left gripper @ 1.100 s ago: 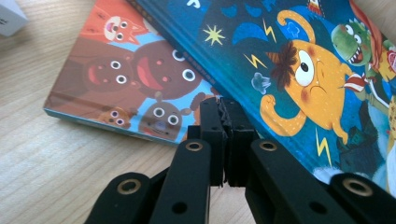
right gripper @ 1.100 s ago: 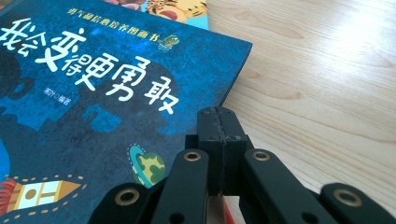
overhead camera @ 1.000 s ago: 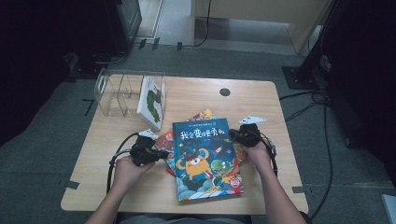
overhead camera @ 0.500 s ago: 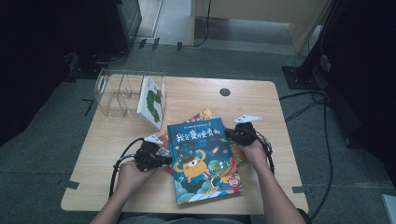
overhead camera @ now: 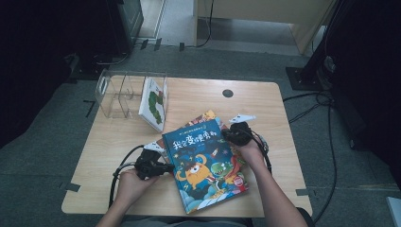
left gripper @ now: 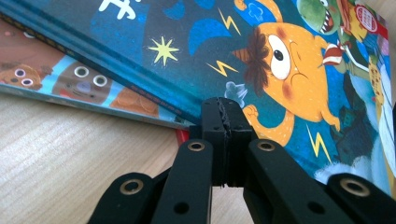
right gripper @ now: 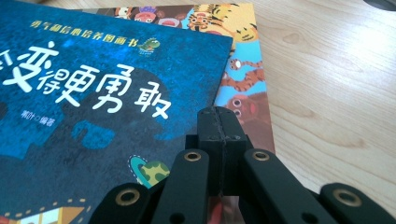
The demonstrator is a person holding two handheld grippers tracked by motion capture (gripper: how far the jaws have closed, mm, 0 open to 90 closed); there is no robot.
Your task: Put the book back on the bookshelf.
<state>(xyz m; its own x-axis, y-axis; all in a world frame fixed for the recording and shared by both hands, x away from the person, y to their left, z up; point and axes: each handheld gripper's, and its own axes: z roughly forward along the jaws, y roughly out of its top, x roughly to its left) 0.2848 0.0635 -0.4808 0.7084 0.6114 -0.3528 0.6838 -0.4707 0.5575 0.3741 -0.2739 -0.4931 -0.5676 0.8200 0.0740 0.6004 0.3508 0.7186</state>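
A blue picture book (overhead camera: 203, 165) with an orange monster on its cover lies askew on top of a stack of other picture books (overhead camera: 204, 116) on the wooden table (overhead camera: 198, 97). My left gripper (overhead camera: 168, 168) is shut, and its tips sit against the blue book's left edge. In the left gripper view the closed tips (left gripper: 224, 114) touch that edge of the blue book (left gripper: 289, 60). My right gripper (overhead camera: 228, 136) is also shut, at the book's upper right edge. There its tips (right gripper: 217, 121) rest where the blue cover (right gripper: 93, 93) meets the animal book (right gripper: 243, 88) beneath.
A clear acrylic book rack (overhead camera: 116, 94) stands at the table's back left, with a white caterpillar book (overhead camera: 153, 104) leaning in it. A round cable hole (overhead camera: 227, 93) is at the back. Cables trail from both grippers. Bare wood lies to the right and front left.
The blue book has turned counterclockwise, its top left corner swinging toward the left gripper. The right gripper has slid left along with the book's upper right edge.
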